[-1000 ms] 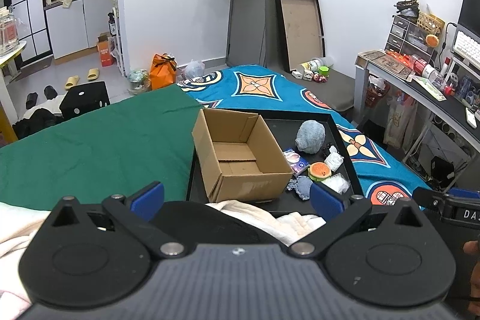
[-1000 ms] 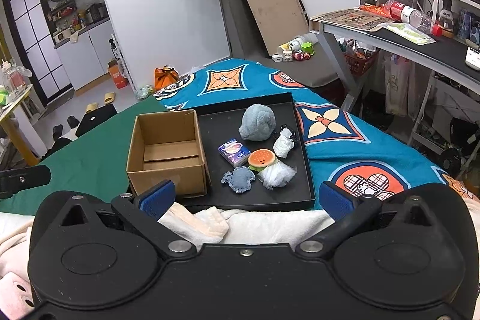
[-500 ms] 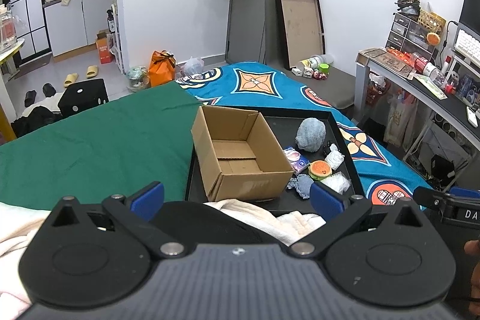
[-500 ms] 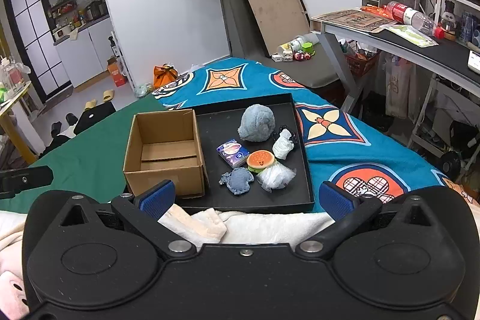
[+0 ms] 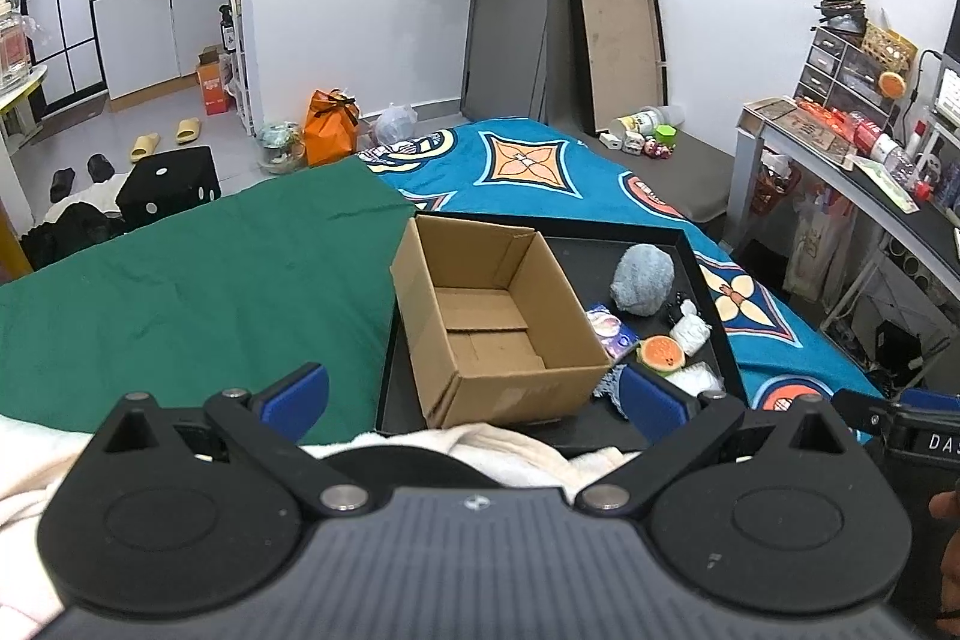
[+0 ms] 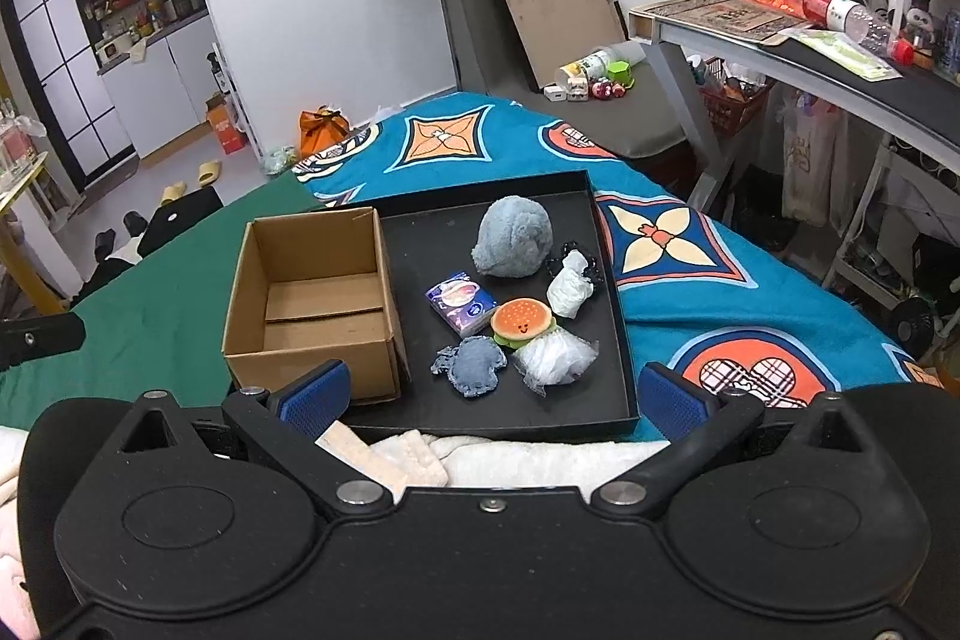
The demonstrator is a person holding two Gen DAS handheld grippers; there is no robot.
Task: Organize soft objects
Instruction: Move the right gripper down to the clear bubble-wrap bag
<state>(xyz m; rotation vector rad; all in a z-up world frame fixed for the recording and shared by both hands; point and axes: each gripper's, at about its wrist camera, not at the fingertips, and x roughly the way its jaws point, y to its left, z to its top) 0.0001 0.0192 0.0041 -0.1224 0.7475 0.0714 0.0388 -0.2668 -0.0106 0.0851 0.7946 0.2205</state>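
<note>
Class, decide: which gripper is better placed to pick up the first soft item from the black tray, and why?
Probably the right gripper: open, with the denim toy and burger toy ahead. The left gripper, also open, faces the cardboard box.

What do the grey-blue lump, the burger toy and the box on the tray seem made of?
Grey-blue lump: fuzzy plush or towelling, matte nap. Burger toy: smooth, probably foam or soft rubber, with a printed face. Box: plain brown corrugated cardboard, creased flaps.

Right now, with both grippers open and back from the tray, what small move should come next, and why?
Probably ease the right gripper forward toward the denim toy, the soft thing nearest it on the tray; the cardboard box sits empty and nothing is held.
</note>
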